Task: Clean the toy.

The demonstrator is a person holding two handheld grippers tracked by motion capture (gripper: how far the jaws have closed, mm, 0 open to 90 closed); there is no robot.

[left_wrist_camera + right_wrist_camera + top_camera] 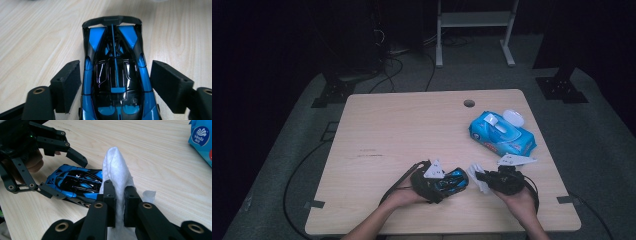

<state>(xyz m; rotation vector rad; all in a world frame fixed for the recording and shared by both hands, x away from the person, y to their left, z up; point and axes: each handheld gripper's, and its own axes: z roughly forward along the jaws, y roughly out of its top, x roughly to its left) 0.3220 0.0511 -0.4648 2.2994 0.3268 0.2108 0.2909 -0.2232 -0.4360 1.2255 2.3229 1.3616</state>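
Note:
A blue and black toy car [116, 75] rests on the wooden table [402, 130] near its front edge. My left gripper [115, 75] straddles the car, a pad against each flank, and appears shut on it. In the high view the car [453, 181] pokes out to the right of the left gripper [447, 182]. My right gripper [120, 195] is shut on a folded white wipe [115, 162], which stands up between its jaws just beside the car's [75, 182] rear end. From above, the right gripper [484, 177] holds the wipe [475, 172] just right of the car.
A blue pack of wet wipes [501, 132] with its white lid open lies at the table's right side, behind the right hand. A cable hole [469, 103] sits near the far edge. Bare wood spreads over the left and middle.

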